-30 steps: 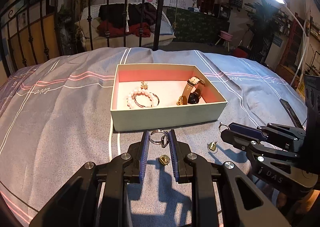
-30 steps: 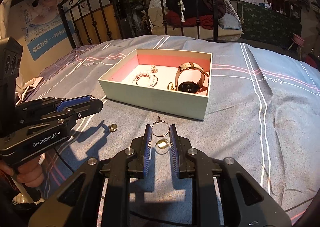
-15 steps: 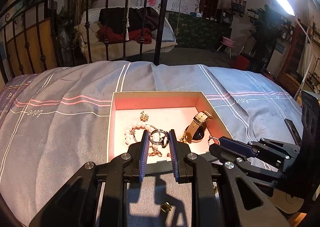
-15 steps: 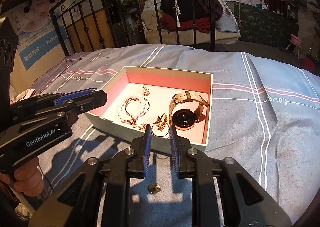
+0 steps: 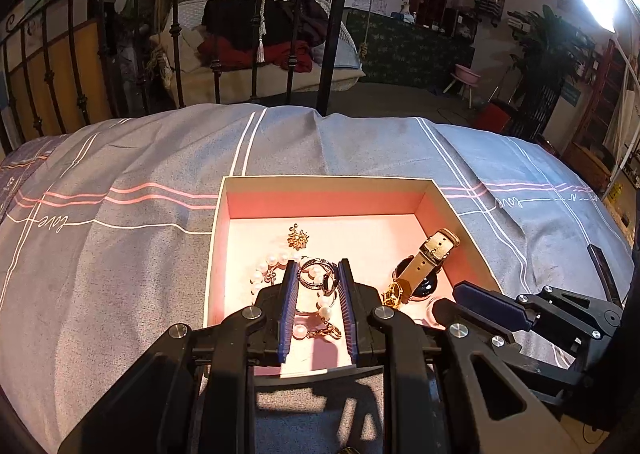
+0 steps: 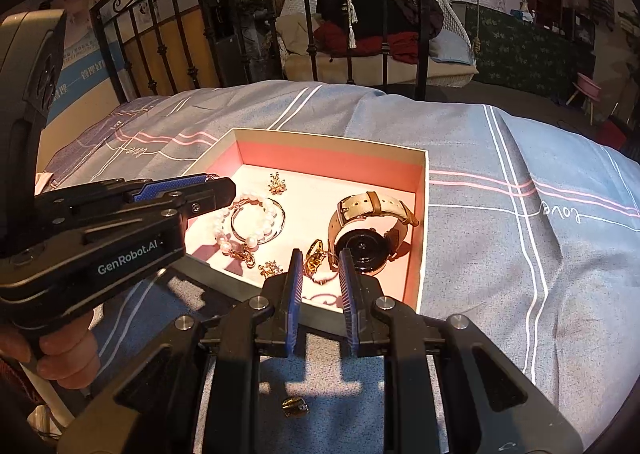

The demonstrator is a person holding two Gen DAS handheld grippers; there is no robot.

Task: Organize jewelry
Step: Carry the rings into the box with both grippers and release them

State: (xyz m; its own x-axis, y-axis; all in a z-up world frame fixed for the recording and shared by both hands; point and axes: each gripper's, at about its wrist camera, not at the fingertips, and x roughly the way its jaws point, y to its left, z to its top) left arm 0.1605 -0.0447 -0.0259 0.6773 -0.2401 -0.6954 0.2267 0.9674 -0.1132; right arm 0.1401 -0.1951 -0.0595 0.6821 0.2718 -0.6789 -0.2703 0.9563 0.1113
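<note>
- Over the box on the bed, both tools hang above its near half, each pinching a hoop earring: left tool narrowed on the dark hoop earring, right tool on the gold-charm hoop.
- We judge the step in hand to be the drop: hold each hoop over bare box floor, then spread the jaws; hoops are light and could snag on the ribbed pads, so we'd open wide and lift straight up.
- In the way: the pearl bracelet lies right under the left tool, the watch just beside the right tool. Landing on either risks tangling.
- The tools sit close together; we'd release one at a time.
- Smaller: two gold flower pieces in the box; one small gold piece lies on the bed outside, in front of the box, yet to be collected.
</note>
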